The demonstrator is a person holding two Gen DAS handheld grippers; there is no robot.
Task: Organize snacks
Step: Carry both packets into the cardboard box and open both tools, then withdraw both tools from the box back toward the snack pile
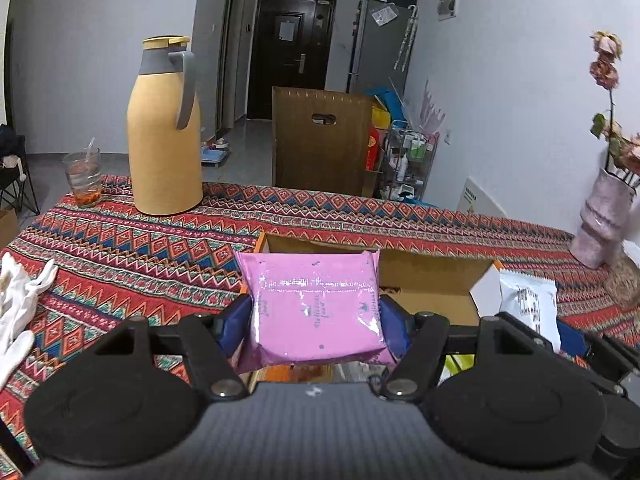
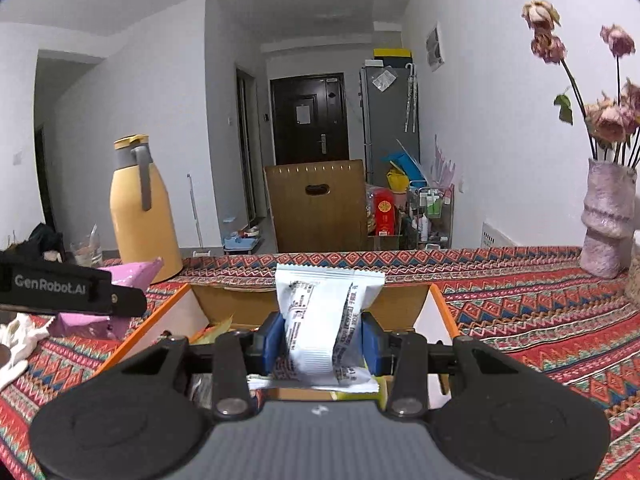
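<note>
While clamped: pink packet [image 1: 316,304] between claw [image 1: 316,320] pads

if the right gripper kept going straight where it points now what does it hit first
Probably the far wall of the open cardboard box, just ahead of the right gripper and its white snack packet. Depth is unclear; it might clear the rim.

1. An open box [image 1: 424,280] is set on the table [image 1: 160,248], near its front edge.
2. A packet [image 1: 316,304] is held above the box's left part, and a second packet [image 2: 324,328] above its right part.
3. A flask [image 1: 164,128] is placed at the table's far edge, left of the box; a glass [image 1: 84,176] is placed to the flask's left.
4. A vase [image 2: 608,220] is placed at the far right corner.
5. Gloves [image 1: 20,304] are laid at the left edge.
6. A chair [image 1: 320,144] is placed behind the far edge.
</note>
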